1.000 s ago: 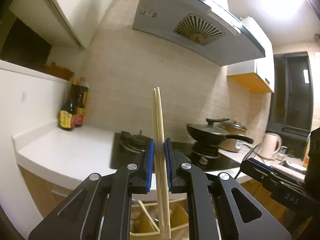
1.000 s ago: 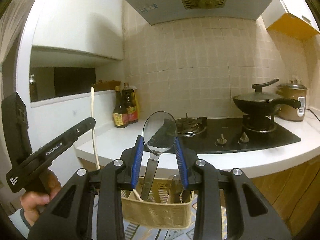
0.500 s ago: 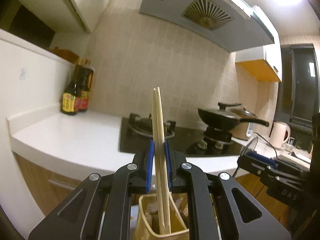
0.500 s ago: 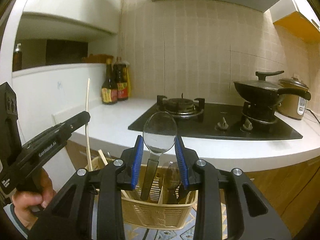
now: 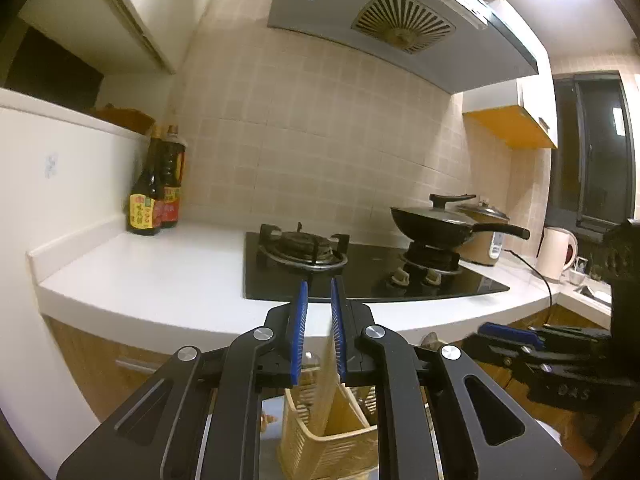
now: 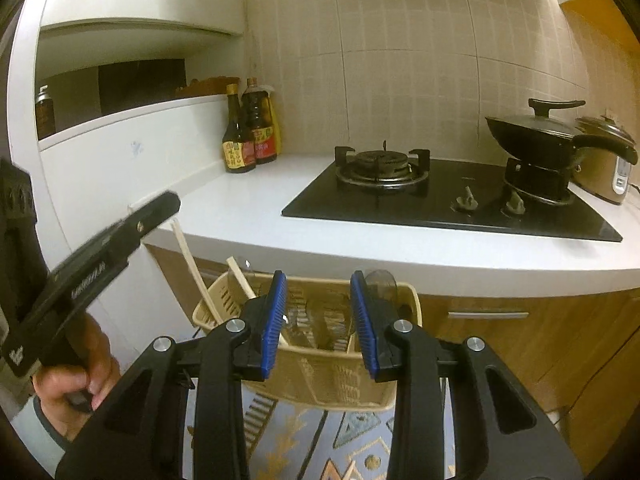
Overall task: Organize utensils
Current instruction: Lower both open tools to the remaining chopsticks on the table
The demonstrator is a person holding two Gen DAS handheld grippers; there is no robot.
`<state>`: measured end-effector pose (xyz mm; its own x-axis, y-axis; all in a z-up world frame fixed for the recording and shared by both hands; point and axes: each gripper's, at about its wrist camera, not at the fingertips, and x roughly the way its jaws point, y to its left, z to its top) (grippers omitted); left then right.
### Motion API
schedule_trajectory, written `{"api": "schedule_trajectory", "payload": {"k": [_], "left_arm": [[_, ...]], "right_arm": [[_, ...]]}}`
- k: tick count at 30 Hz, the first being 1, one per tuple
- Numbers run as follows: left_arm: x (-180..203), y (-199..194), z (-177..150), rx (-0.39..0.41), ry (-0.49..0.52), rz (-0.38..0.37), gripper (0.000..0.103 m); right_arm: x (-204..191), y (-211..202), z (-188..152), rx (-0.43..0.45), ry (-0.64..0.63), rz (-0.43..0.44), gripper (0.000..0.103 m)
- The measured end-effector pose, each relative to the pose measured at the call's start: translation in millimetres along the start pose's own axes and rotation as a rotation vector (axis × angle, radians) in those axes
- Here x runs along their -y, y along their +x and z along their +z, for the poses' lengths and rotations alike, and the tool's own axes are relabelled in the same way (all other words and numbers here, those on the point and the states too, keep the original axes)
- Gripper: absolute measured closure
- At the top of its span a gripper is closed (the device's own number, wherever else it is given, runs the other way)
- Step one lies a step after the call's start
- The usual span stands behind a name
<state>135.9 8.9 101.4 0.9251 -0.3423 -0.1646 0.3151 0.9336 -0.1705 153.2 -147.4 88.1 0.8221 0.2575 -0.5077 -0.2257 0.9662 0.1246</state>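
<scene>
A: Below the worktop [image 6: 248, 200] edge, in front of the wooden cabinet, your beige basket [image 6: 332, 376] stands on a patterned rug [image 6: 304, 440]. What do your tools hold?

B: Nothing. Your left hand-held gripper [image 5: 319, 336] has its blue pads apart, with a narrow gap between them and nothing clamped. Your right hand-held gripper [image 6: 319, 322] is spread wider, also bare, hovering just above the basket.

A: And where are the utensils?

B: In the basket. From your right camera, two pale chopsticks [image 6: 196, 276] lean out of its left end, tilted up to the left. A spoon [image 6: 380, 280] bowl shows above the rim at the right, just behind your right pad. More metal cutlery sits in the middle compartments, but it is too dim to sort out.

A: What does your left camera show of it?

B: The basket [image 5: 320, 436] from above, seen between the fingers. A pale blurred streak runs down from the pads into it; you cannot tell exactly what it is.

A: Anything else nearby?

B: Your left hand [image 6: 76, 380] grips its tool at the lower left of the right view. On the worktop, two sauce bottles [image 6: 250, 128] stand by the wall, a black hob [image 6: 452, 200] sits to their right, and a lidded wok [image 6: 548, 136] rests on the right burner beside a rice cooker [image 6: 608, 160]. A white kettle [image 5: 556, 252] stands further right.
</scene>
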Motion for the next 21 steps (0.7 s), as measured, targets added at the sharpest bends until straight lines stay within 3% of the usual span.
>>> {"api": "schedule_trajectory", "payload": {"k": [4, 6, 7, 14, 21], "left_arm": [[-1.5, -6.2, -1.6, -0.042, -0.017, -0.020, 0.088], [-1.4, -13.3, -2.7, -0.064, -0.017, -0.029, 0.062], [-1.1, -17.3, -3.2, -0.078, -0.020, -0.040, 0.058], [17.6, -43.9, -20.5, -0.257, -0.015, -0.148, 0.057], [56.5, -47.4, -68.6, -0.456, 0.043, -0.203, 0.059]], "right_arm": [[2.7, -13.6, -3.1, -0.028, 0.013, 0.011, 0.072], [5.3, -21.8, -5.5, -0.048, 0.020, 0.015, 0.060], [7.2, -27.0, -7.5, -0.058, 0.026, 0.017, 0.052], [23.3, -54.9, -40.5, -0.195, 0.095, -0.001, 0.051], [41.6, -64.5, -107.9, -0.365, 0.189, -0.033, 0.056]]}}
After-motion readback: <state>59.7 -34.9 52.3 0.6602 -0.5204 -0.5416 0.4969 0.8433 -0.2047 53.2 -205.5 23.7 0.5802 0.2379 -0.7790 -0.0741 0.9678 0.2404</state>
